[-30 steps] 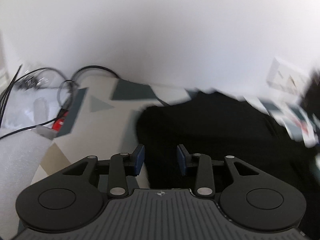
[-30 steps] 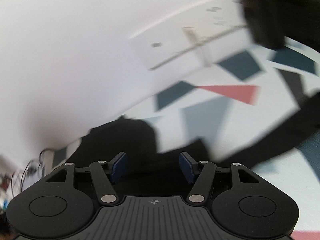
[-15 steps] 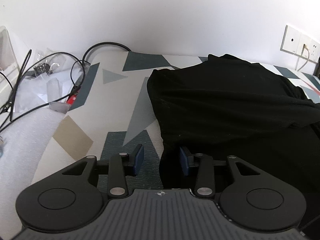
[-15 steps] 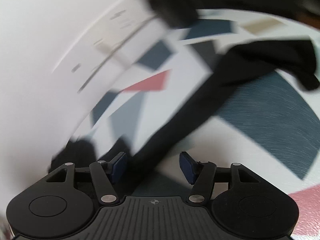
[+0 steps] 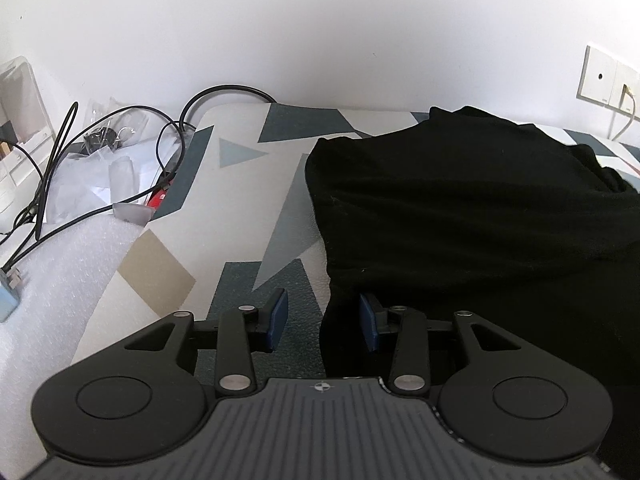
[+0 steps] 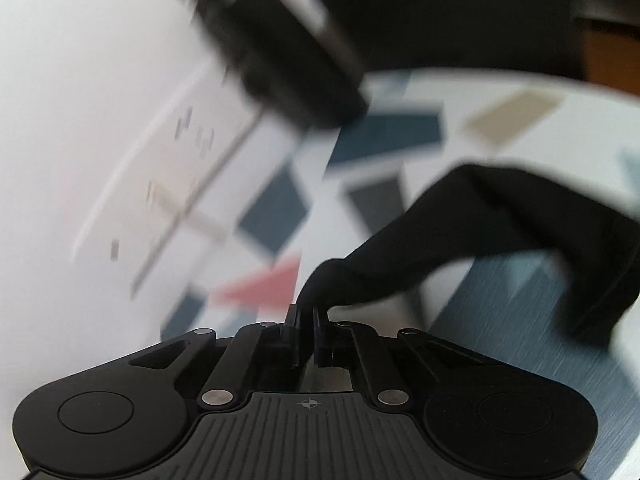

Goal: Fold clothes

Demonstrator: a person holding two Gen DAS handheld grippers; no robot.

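Across the right half of the left wrist view, a black garment point(image 5: 480, 208) lies in a soft, matte heap on a bench point(image 5: 240, 200) whose smooth cover is printed with angular shapes in dark teal, grey-blue, tan and cream. The left gripper point(image 5: 323, 316) sits at the lower middle of that frame, its jaws parted, the blue rubber pads point(image 5: 279, 314) standing clear of each other; the garment's near left edge falls into the gap between them, but neither pad presses on it. At the upper left, thin black cables point(image 5: 120, 168) loop over crinkled clear plastic point(image 5: 92, 176), and a sheet of white foam wrap point(image 5: 60, 264) with a fine bubbled texture runs along the left edge. A white wall socket plate point(image 5: 604, 80) sits at the upper right. In the right wrist view, heavily blurred, the right gripper point(image 6: 306, 320) at the lower middle has its jaws clenched on a narrow, drawn-out fold of the same black cloth, which stretches from the pads toward the right edge of the frame, widening into a limp, sleeve-like flap above the patterned surface. A dark blurred bulk point(image 6: 280, 48) fills the upper middle; what it is cannot be told.
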